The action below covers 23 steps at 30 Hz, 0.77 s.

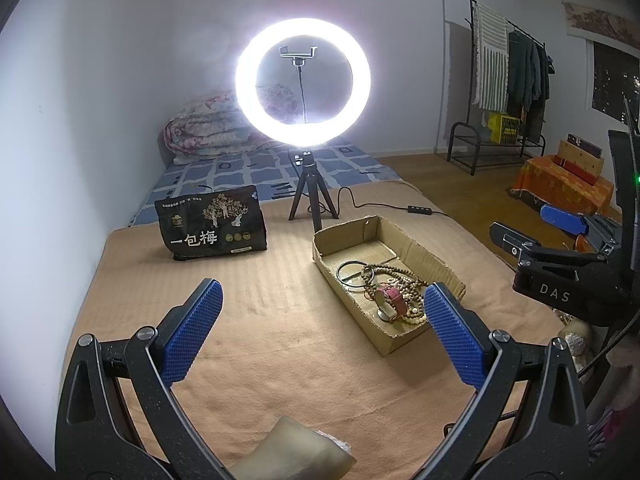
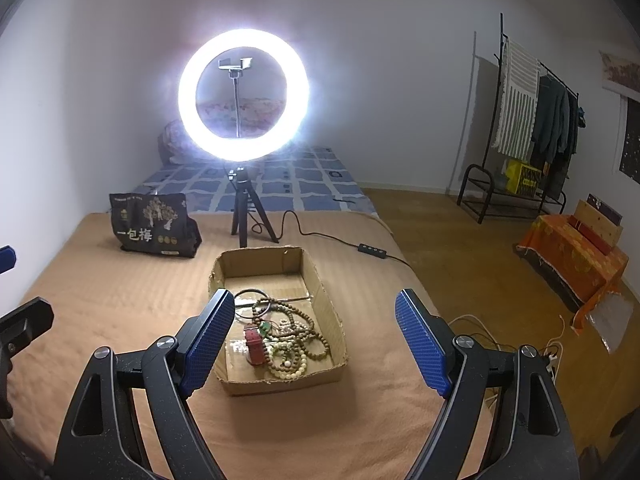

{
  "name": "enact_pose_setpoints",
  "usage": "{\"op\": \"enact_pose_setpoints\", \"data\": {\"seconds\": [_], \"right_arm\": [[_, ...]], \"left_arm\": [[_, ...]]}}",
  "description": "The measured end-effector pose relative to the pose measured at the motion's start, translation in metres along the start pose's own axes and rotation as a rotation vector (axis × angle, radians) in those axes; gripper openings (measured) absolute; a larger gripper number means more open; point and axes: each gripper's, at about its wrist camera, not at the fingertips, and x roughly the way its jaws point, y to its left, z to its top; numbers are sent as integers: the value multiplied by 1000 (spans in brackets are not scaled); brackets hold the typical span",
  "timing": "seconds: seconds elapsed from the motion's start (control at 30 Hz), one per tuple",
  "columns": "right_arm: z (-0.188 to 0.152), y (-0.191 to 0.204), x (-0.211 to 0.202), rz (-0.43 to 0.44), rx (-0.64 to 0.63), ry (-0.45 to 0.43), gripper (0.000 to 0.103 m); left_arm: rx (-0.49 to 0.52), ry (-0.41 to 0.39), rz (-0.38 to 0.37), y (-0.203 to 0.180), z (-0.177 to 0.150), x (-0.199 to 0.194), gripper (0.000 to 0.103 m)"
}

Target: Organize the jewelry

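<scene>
A shallow cardboard box (image 1: 416, 254) (image 2: 320, 292) lies on the tan blanket and holds a tangle of jewelry: wooden bead strings (image 1: 394, 276) (image 2: 300, 330), a thin dark bangle (image 1: 352, 274) (image 2: 250, 300), pale beads (image 2: 290, 364) and a red-strapped watch (image 1: 392, 298) (image 2: 256, 346). My left gripper (image 1: 324, 328) is open over bare blanket, the box just behind its right finger. My right gripper (image 2: 316, 340) is open too, hovering above the box's near end, nothing between its blue pads. In the left wrist view the right gripper's body (image 1: 560, 264) shows at the right edge.
A lit ring light on a small tripod (image 1: 304, 80) (image 2: 244, 96) stands behind the box, its cable (image 2: 340, 240) trailing right. A black snack bag (image 1: 212, 222) (image 2: 154, 226) sits at the back left. Wood floor, a clothes rack (image 2: 524, 128) and an orange-draped stand (image 2: 576, 260) lie to the right.
</scene>
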Motion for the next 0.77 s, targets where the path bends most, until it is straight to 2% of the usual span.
{"op": "enact_pose_setpoints", "data": {"seconds": [0.77], "right_arm": [[-3,2,2,0,-4,14,83]], "left_arm": [[15,-21,22,4,3,-1,102]]}}
